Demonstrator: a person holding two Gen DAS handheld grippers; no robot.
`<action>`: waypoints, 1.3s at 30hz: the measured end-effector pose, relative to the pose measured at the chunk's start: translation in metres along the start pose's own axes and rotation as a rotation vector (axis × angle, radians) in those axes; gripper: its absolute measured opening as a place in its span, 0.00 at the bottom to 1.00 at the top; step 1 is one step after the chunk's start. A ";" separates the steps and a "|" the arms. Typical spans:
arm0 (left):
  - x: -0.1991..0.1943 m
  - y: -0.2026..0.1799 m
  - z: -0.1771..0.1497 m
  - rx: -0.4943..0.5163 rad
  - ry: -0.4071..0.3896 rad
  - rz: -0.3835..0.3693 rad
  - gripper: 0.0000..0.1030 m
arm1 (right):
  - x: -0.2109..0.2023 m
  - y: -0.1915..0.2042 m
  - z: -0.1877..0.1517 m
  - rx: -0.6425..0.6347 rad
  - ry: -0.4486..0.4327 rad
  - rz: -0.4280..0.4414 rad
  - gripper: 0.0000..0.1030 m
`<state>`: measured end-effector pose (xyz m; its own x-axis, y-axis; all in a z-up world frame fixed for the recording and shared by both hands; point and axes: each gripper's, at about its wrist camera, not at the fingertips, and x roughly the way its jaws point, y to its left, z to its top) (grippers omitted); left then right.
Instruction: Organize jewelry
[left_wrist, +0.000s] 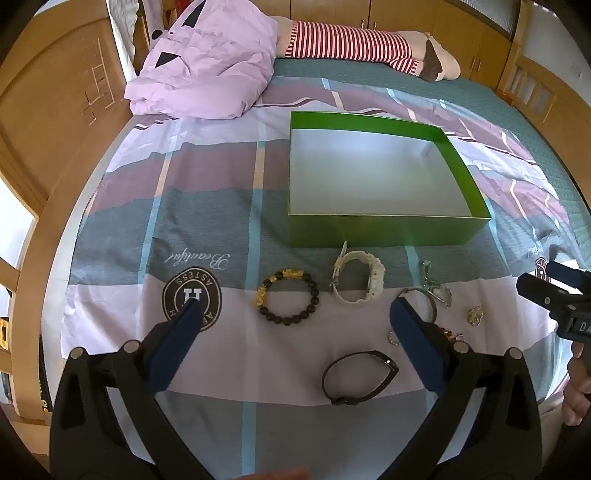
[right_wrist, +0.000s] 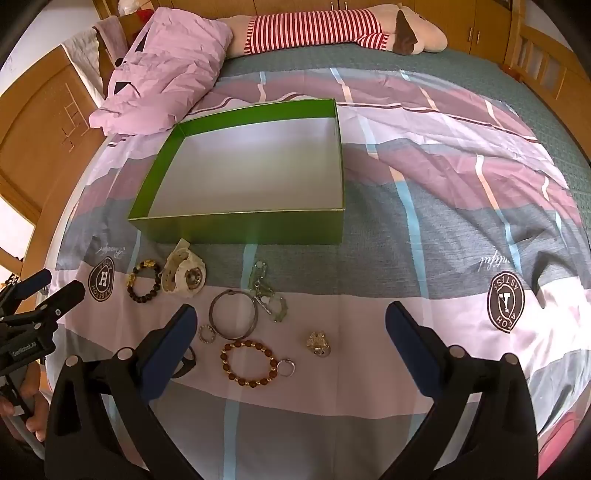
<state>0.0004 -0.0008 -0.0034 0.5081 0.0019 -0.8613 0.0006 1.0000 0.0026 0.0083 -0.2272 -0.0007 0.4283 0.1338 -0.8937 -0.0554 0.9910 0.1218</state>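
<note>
An empty green box (left_wrist: 388, 230) (right_wrist: 240, 229) with a white floor stands on the bed. In front of it lie a black and gold bead bracelet (left_wrist: 288, 297) (right_wrist: 144, 282), a white watch (left_wrist: 356, 282) (right_wrist: 184, 277), a metal bangle (right_wrist: 233, 319), a pale green chain piece (right_wrist: 267, 297), a brown bead bracelet (right_wrist: 248, 363), a gold brooch (right_wrist: 318, 343), small rings (right_wrist: 286, 367) and a black watch (left_wrist: 360, 376). My left gripper (left_wrist: 295, 314) is open above the jewelry. My right gripper (right_wrist: 291, 321) is open above the bangle and brown bracelet.
A crumpled lilac quilt (left_wrist: 207, 66) and a plush toy in a red striped shirt (left_wrist: 354, 40) lie at the far side of the bed. Wooden bed frame (left_wrist: 55, 122) and cupboards ring the bed. The patchwork sheet (right_wrist: 461, 221) spreads right of the box.
</note>
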 end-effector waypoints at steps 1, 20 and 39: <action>0.000 0.001 0.000 -0.002 0.003 -0.002 0.98 | 0.000 0.000 0.000 0.001 0.000 0.001 0.99; 0.007 0.000 -0.001 -0.003 0.001 -0.008 0.98 | 0.002 -0.001 0.001 -0.002 0.012 0.003 0.99; 0.007 0.000 -0.001 -0.001 -0.002 -0.013 0.98 | 0.002 -0.001 0.000 0.000 0.009 0.007 0.99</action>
<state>0.0031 -0.0003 -0.0101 0.5095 -0.0110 -0.8604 0.0060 0.9999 -0.0092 0.0091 -0.2279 -0.0024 0.4195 0.1410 -0.8967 -0.0588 0.9900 0.1282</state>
